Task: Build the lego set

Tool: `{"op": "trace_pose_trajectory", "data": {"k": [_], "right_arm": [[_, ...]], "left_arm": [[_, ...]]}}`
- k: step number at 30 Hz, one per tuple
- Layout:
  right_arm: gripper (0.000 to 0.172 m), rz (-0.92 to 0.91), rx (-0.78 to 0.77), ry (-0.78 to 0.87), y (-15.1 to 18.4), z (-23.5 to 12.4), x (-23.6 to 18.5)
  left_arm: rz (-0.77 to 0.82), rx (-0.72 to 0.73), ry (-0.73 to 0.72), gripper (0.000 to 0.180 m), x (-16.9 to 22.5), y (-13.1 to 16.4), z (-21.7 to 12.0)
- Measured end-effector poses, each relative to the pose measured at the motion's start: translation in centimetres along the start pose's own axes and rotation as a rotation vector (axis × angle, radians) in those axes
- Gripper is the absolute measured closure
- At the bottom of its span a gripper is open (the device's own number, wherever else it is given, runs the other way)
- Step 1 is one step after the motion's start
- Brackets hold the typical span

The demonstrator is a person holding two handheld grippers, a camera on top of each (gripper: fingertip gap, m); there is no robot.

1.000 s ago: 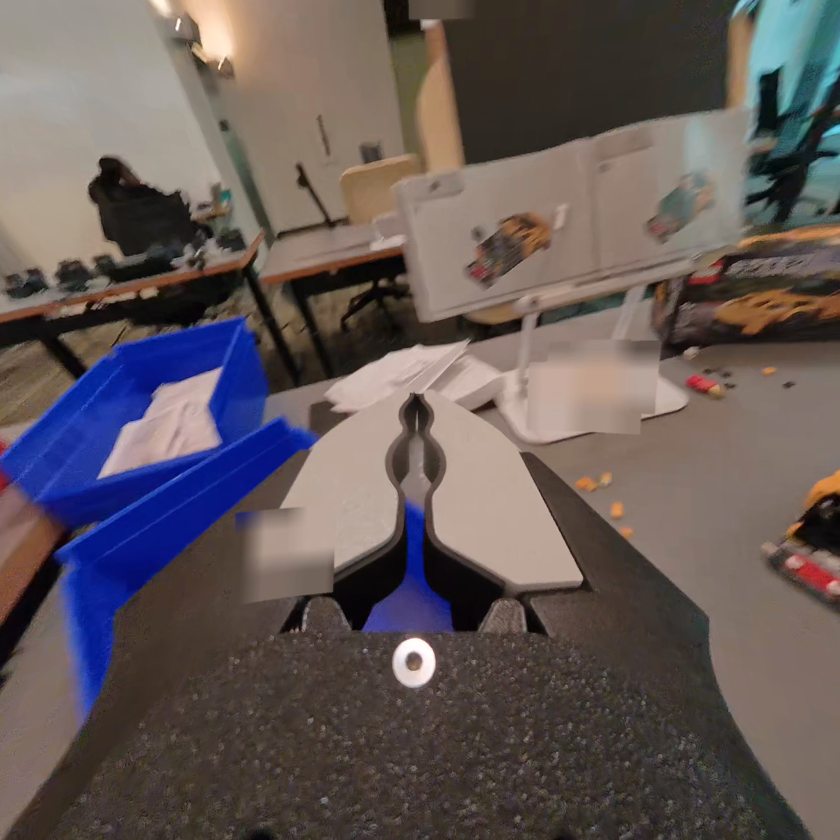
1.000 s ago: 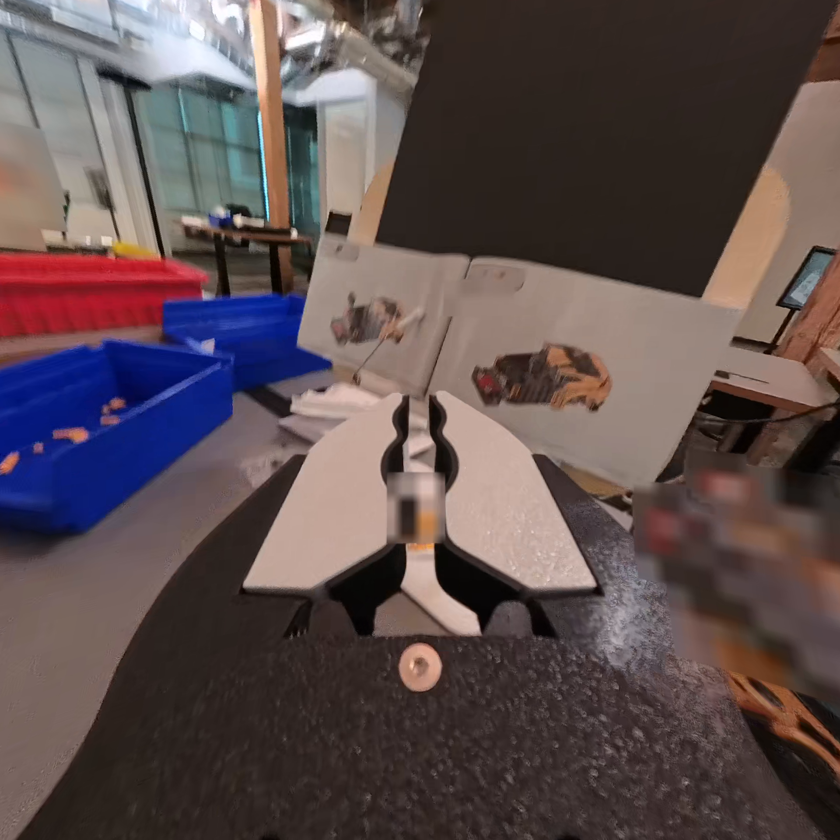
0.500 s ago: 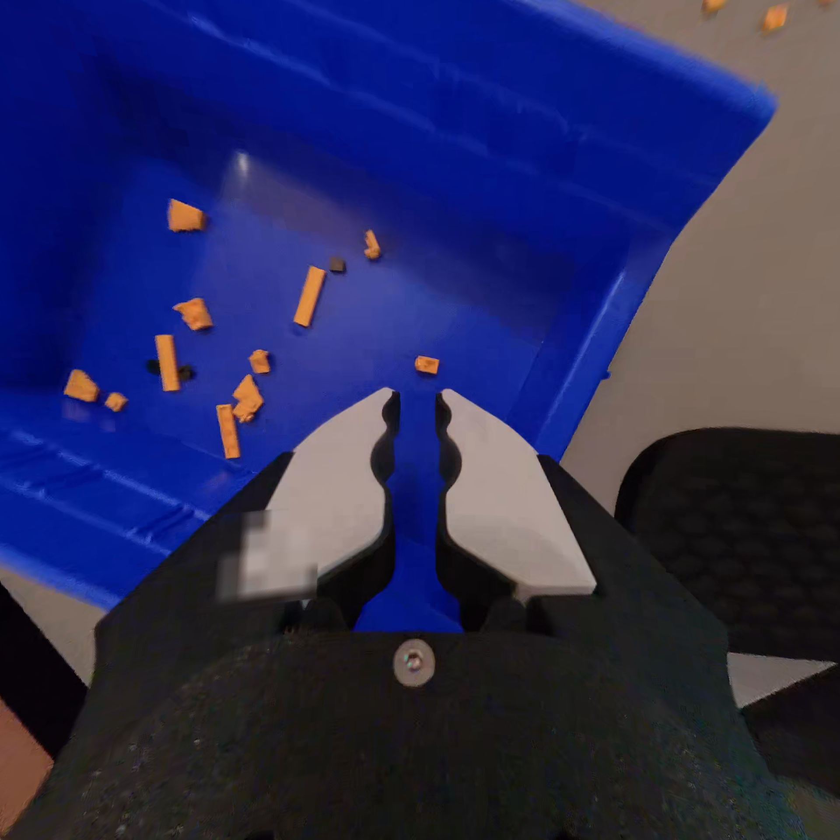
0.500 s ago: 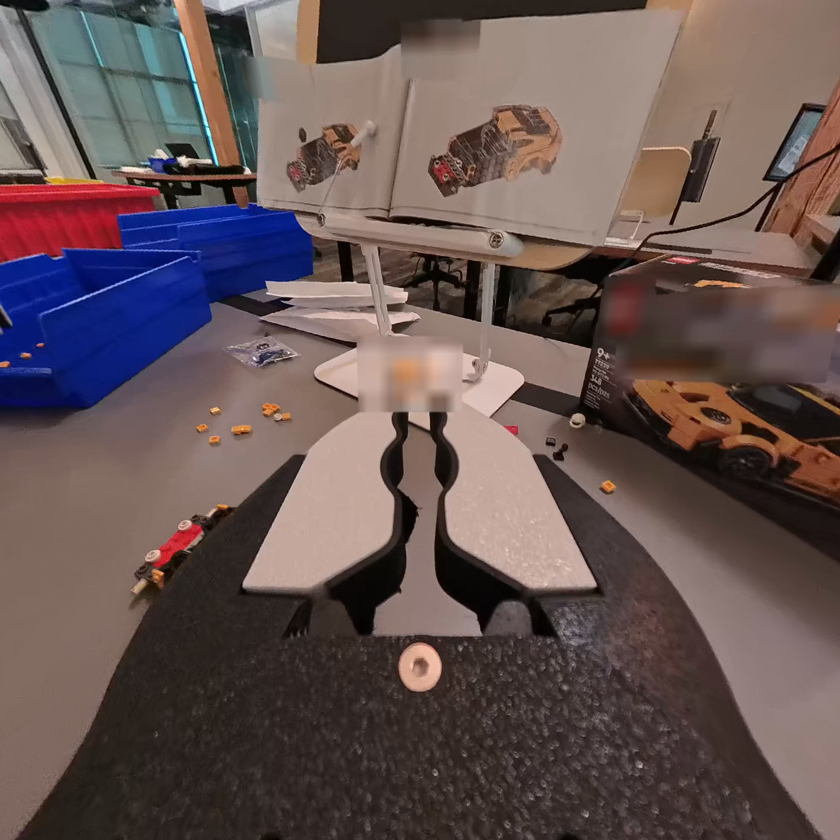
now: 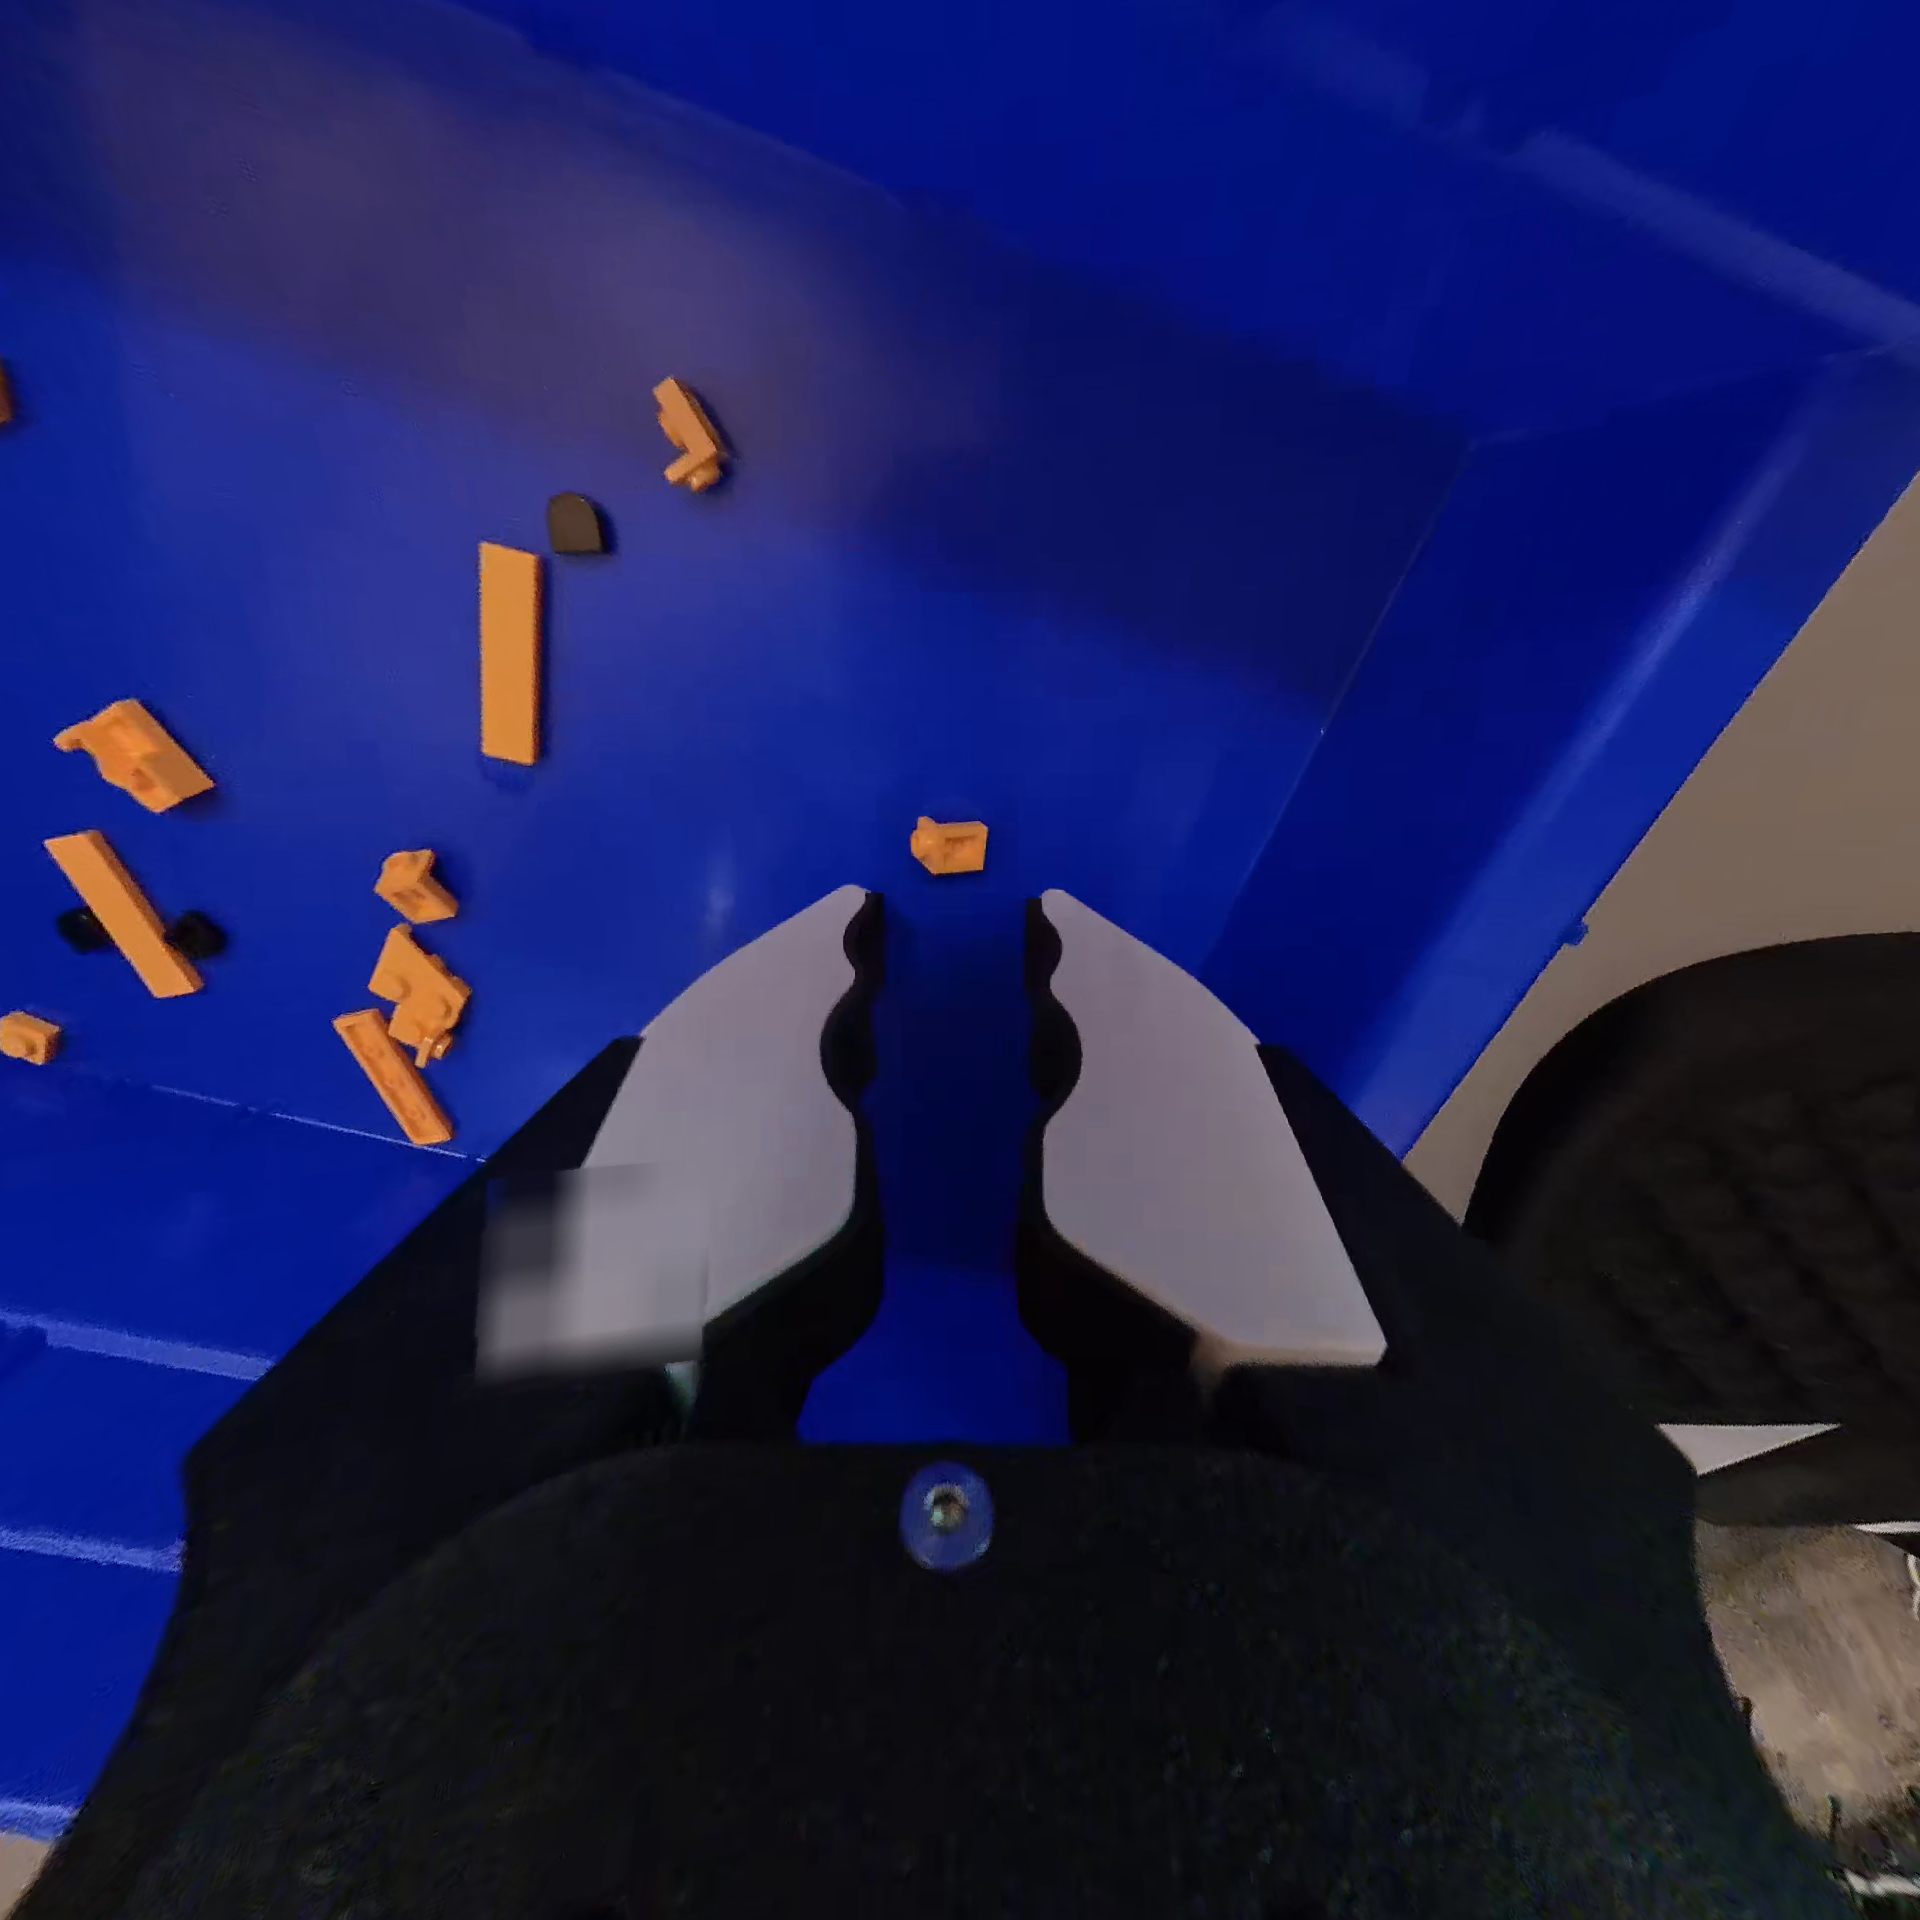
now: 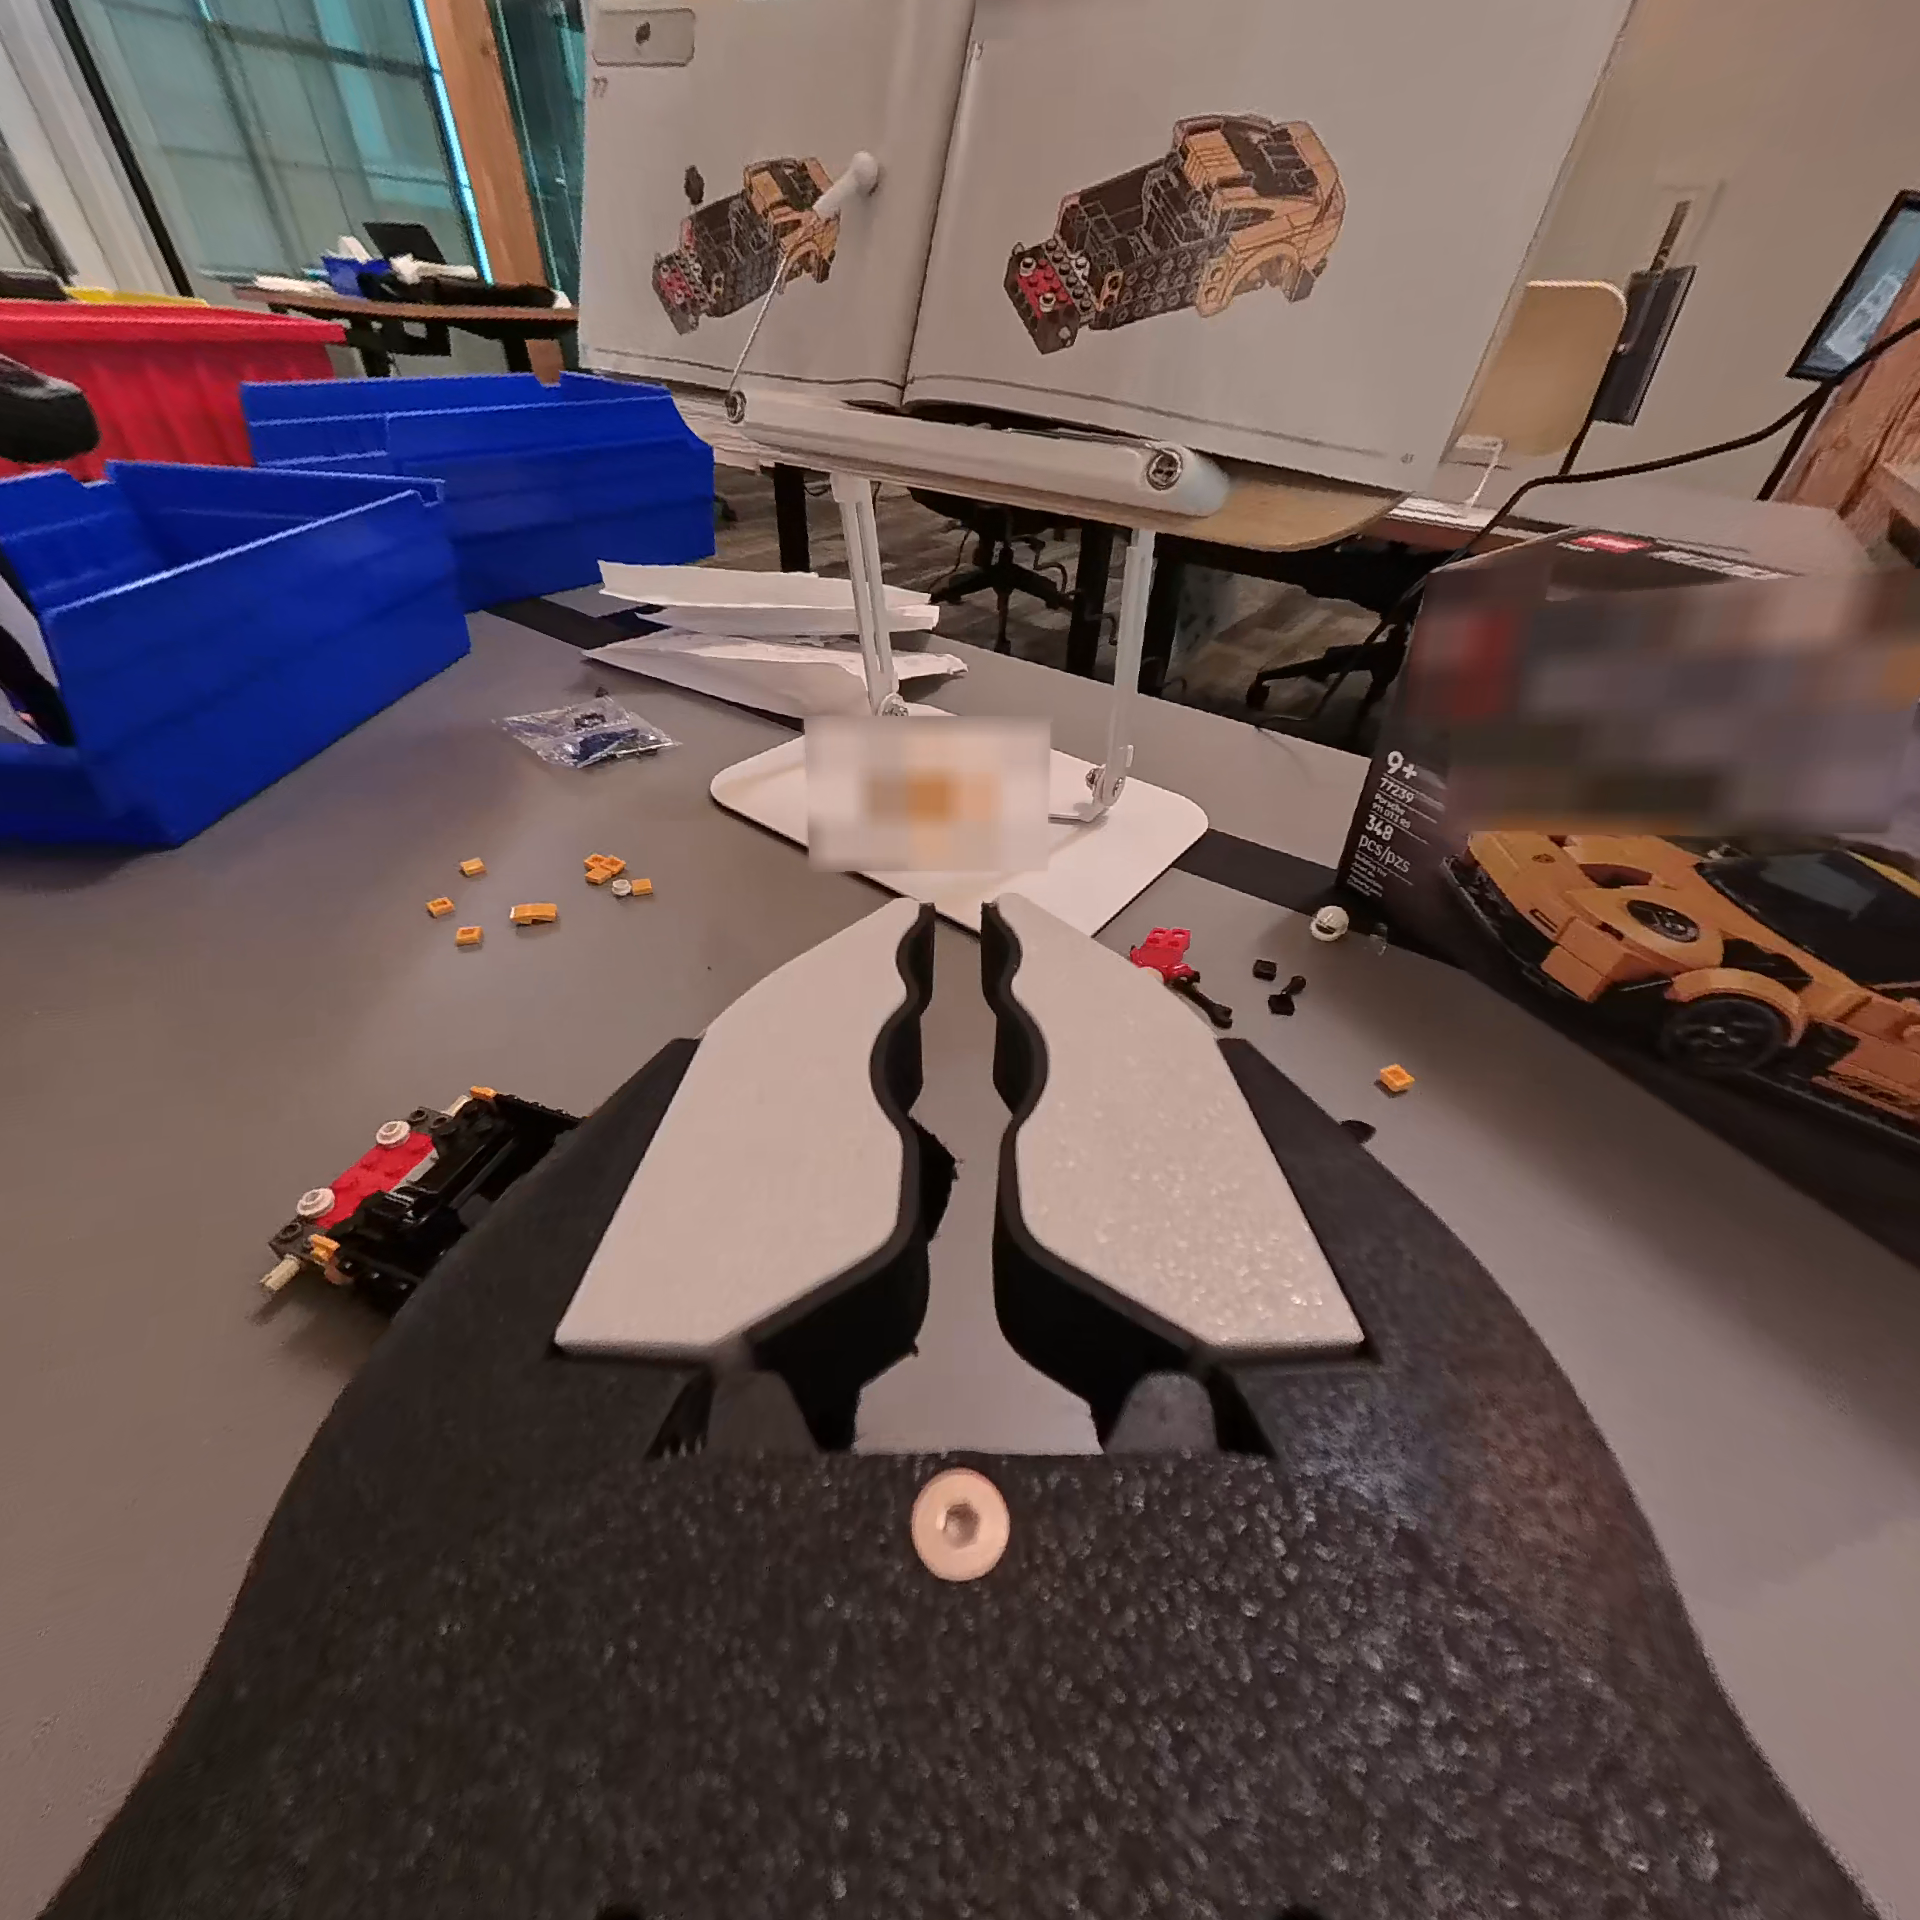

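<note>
My left gripper is open and empty, low inside a blue bin. A small orange brick lies on the bin floor just ahead of the fingertips, apart from both pads. Several more orange pieces lie to the left, among them a long flat plate, and a small black piece. My right gripper hovers above the grey table. Its fingers stand a little apart, with only table and stand base showing between them. A partly built black and red model lies to its left.
An instruction booklet sits on a white stand ahead. The set's box stands at right. Loose orange pieces, a red piece, a plastic bag, papers, blue bins and a red bin are around. Across from one pair of fingers to the other is roughly 50 cm. My left gripper is the nearer one to the long flat plate: about 7 cm, against 55 cm. The small black piece is about 7 cm from my left fingertips.
My left gripper swung from facing the room down into the blue bin, opened from shut, and came closer to the small orange brick. My right gripper tipped down toward the table, its jaws unchanged.
</note>
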State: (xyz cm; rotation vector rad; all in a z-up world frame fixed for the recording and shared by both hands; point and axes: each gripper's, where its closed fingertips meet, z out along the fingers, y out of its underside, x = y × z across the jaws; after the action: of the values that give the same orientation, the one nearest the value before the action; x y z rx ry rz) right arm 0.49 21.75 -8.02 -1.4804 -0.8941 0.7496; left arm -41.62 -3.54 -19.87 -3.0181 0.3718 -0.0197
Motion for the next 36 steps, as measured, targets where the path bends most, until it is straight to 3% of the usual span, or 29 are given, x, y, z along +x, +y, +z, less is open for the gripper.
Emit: {"op": "trace_pose_trajectory", "data": {"k": [9,17,20,24,29,32,36], "right_arm": [[0.163,0.002,0.001,-0.003,-0.1,-0.1,-0.1],[0.163,0.008,0.004,-0.004,-0.1,-0.2,-0.1],[0.163,0.007,0.012,-0.006,-0.3,-0.3,-0.2],[0.164,-0.005,0.023,-0.019,-0.6,-0.4,-0.6],[0.163,-0.061,0.067,-0.096,-1.5,-0.7,-2.8],[0.164,-0.13,0.135,-0.22,-2.7,-1.5,-5.8],[0.163,-0.173,0.224,-0.412,-4.3,-3.2,-10.7]], "left_arm": [[0.074,-0.06,-0.035,0.153,0.3,-1.2,-0.2],[0.034,-0.044,-0.02,0.167,-0.2,-1.8,0.2],[0.029,0.129,0.019,0.167,1.4,-3.9,-2.8],[0.039,0.537,0.272,0.168,7.6,-8.9,-9.2],[0.15,0.943,0.843,0.168,18.9,-12.8,-16.2],[0.191,1.073,1.172,0.168,24.2,-14.0,-18.2],[0.187,1.083,1.515,0.168,29.1,-15.7,-18.1]]}}
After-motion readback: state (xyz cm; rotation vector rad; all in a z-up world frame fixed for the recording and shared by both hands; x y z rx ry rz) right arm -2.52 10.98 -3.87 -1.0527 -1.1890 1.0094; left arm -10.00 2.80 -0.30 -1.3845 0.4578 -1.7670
